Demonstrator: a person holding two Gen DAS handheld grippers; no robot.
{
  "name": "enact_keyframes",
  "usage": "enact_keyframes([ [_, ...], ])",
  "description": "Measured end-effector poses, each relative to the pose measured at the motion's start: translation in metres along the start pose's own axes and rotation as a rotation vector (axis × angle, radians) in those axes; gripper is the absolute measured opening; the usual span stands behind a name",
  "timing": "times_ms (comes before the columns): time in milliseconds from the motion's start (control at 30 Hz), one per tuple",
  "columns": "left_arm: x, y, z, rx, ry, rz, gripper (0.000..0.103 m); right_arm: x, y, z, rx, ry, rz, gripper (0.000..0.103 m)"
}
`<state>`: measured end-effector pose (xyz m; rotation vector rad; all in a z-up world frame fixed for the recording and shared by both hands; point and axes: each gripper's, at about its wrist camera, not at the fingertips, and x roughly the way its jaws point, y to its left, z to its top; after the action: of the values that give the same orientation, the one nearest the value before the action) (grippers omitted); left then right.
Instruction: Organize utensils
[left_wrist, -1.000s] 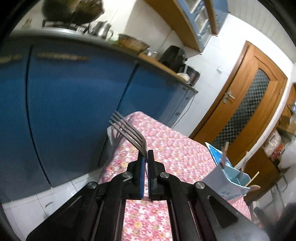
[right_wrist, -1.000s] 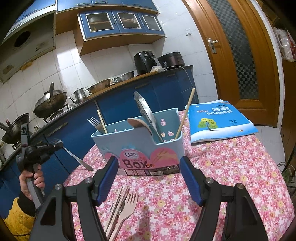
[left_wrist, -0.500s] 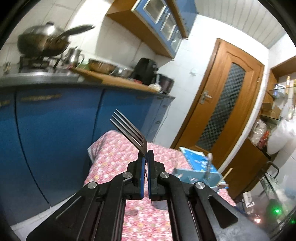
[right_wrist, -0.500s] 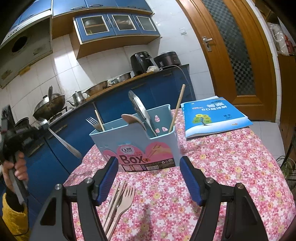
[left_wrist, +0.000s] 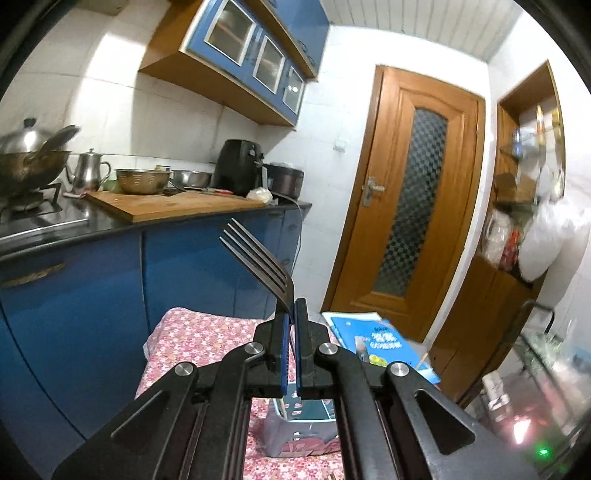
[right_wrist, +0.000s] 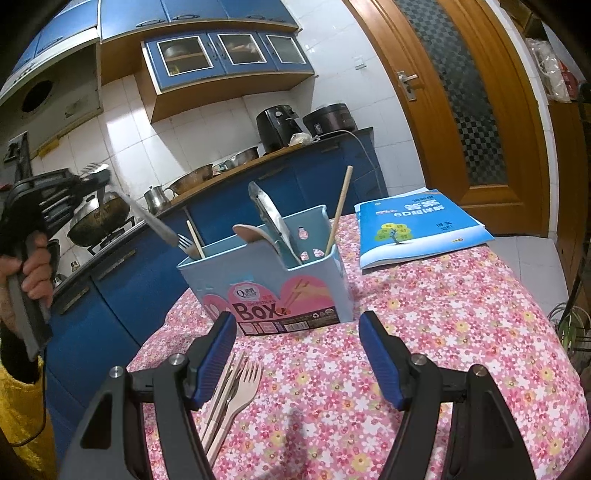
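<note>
My left gripper (left_wrist: 291, 317) is shut on a metal fork (left_wrist: 258, 258), tines pointing up. In the right wrist view the left gripper (right_wrist: 88, 181) is high at the left, and the fork's handle (right_wrist: 147, 221) slants down toward the left end of the light blue utensil box (right_wrist: 266, 288). The box holds tongs, a wooden spoon, a fork and chopsticks. My right gripper (right_wrist: 297, 354) is open and empty, just in front of the box. A wooden fork (right_wrist: 240, 395) and chopsticks (right_wrist: 221, 387) lie on the cloth by its left finger.
A blue booklet (right_wrist: 417, 225) lies on the floral tablecloth (right_wrist: 443, 332) behind and right of the box. Blue kitchen cabinets (right_wrist: 258, 199) with pots and appliances stand close behind the table. A wooden door (right_wrist: 461, 92) is at the right.
My left gripper has risen and swung toward the box with the fork, so the handle end now hangs over the box's left end. My right gripper has moved a little closer to the box.
</note>
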<state>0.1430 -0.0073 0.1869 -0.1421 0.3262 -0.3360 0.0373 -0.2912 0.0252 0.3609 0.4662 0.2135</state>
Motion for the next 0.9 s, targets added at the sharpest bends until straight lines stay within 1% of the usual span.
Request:
enact_keyframes([
  [133,0.025,-0.012,-0.012,0.037,0.060,0.016,0.000,-0.003,-0.003,-0.001,0.002,-0.001,0.004,0.072],
  [200,0.039,-0.015,-0.021,0.048,0.104,0.020,0.000,-0.005,-0.003,0.000,0.001,-0.004,0.005,0.072],
  [367,0.065,-0.012,-0.046,0.052,0.188,0.033,0.000,-0.006,-0.002,-0.001,0.000,-0.008,0.007,0.072],
  [500,0.078,-0.004,-0.061,0.032,0.237,0.042,0.000,-0.005,-0.002,-0.001,-0.001,-0.007,0.005,0.072],
  [633,0.088,0.004,-0.073,0.006,0.284,0.034,0.000,-0.005,-0.002,-0.001,-0.001,-0.003,0.003,0.072],
  [800,0.092,0.005,-0.084,0.009,0.324,0.033,0.000,-0.004,-0.001,-0.001,-0.004,0.001,-0.002,0.072],
  [867,0.092,0.005,-0.086,0.012,0.339,0.033,0.003,-0.003,0.000,-0.001,-0.005,0.002,-0.009,0.072],
  [900,0.092,0.006,-0.087,0.011,0.347,0.029,0.009,-0.003,0.001,-0.002,-0.005,0.003,-0.013,0.072],
])
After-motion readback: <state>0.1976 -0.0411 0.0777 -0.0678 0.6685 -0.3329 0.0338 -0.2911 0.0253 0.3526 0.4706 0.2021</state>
